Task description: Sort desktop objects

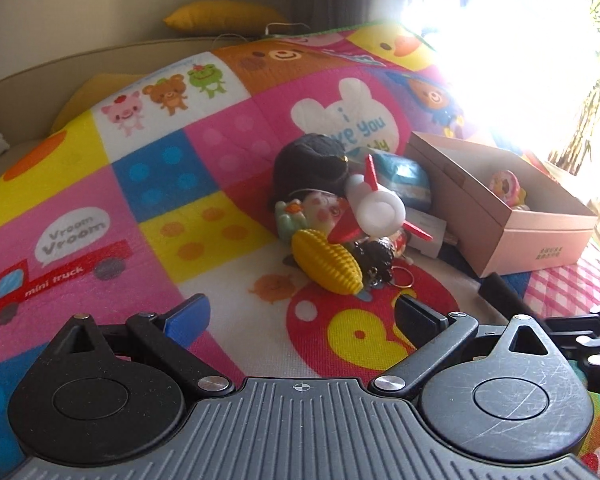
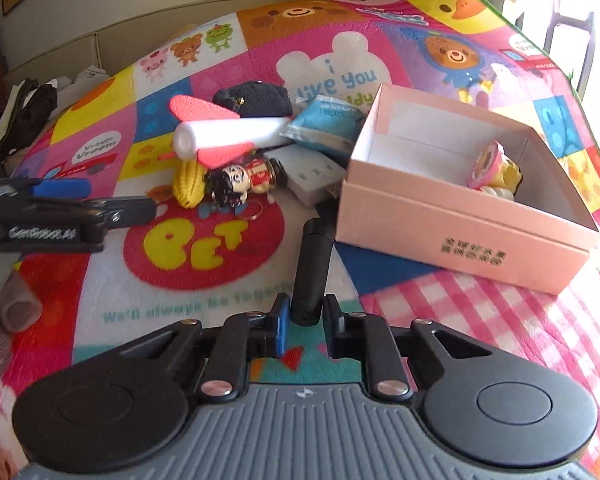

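Observation:
My right gripper (image 2: 306, 312) is shut on the near end of a black cylinder (image 2: 314, 268), which points away towards a pink cardboard box (image 2: 460, 236). The cylinder's far end reaches the box's near left corner. My left gripper (image 1: 300, 312) is open and empty, low over the play mat (image 1: 100, 184) just short of a pile of toys. The pile holds a yellow corn toy (image 1: 328, 266), a white and red foam plane (image 1: 374, 204), a doll keychain (image 2: 236, 182), a black pouch (image 1: 312, 164) and a blue packet (image 2: 324, 124). A pink round toy (image 2: 486, 162) lies inside the box.
A grey-white flat pack (image 2: 316, 176) lies between the pile and the box. Beyond the mat runs a beige sofa (image 1: 100, 12) with a yellow cushion (image 1: 224, 16). Dark clothes (image 2: 28, 120) lie off the mat's left edge. Strong window glare (image 1: 512, 40) washes out the right side.

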### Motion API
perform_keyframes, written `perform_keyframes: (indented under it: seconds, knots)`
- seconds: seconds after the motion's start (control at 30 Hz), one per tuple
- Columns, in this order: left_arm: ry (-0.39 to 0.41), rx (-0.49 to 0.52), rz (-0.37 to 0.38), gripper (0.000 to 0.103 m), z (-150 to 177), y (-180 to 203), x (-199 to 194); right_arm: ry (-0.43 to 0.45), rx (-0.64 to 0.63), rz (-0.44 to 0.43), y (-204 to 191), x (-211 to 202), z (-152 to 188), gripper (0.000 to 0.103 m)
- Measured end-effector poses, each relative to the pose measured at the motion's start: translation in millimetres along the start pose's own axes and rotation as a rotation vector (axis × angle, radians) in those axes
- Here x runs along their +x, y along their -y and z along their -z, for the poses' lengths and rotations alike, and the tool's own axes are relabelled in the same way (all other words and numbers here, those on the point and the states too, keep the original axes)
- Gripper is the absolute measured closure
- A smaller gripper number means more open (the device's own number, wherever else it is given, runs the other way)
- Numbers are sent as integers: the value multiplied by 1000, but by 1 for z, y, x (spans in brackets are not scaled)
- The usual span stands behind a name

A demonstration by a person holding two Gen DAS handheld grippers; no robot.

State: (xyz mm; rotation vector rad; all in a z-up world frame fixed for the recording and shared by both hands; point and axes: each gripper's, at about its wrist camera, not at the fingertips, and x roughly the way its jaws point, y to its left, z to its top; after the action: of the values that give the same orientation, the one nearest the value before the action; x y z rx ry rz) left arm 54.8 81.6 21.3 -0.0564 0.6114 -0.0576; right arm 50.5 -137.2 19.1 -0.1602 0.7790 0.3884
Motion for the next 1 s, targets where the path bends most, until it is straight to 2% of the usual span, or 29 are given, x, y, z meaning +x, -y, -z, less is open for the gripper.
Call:
perform_keyframes:
  seconds: [0.17,0.27,0.3,0.33,0.37,0.4,0.5,0.53,0.63,0.73,0.87,0.93,1.0]
  knots:
    - [-39,72,38,2,-11,13,30,40,-73,96,26,-34,34,87]
    - [-19,123,1,2,-18,22,41,85,-67,178,40,-45,47,79]
    - [-10,132,-9,3,-20,24,42,99,-53,194,46,-47,52,72]
    - [-1,133,-22,13,-21,26,44,110,-36,199,50,-50,55,66]
    - [-1,130,-27,27,-22,27,44,119,-20,198,54,-51,58,63]
    - [-7,124,-26,32,-23,28,45,124,-7,196,56,-50,59,59]
    - [-15,122,-41,39,-21,29,46,130,10,185,60,-47,64,57]
    - [-18,123,-47,49,-20,30,45,130,11,183,60,-46,65,57]
    - [-19,125,-57,53,-18,30,37,133,23,178,61,-42,64,57]
    - [-17,121,-17,53,-12,37,19,138,35,179,66,-37,60,57]
    - [-27,162,97,55,5,63,-9,121,60,183,76,-24,49,57]
    - [-39,187,157,55,14,79,-20,102,75,180,81,-16,43,65]
    - [-51,208,211,53,22,91,-28,91,86,179,85,-10,38,68]
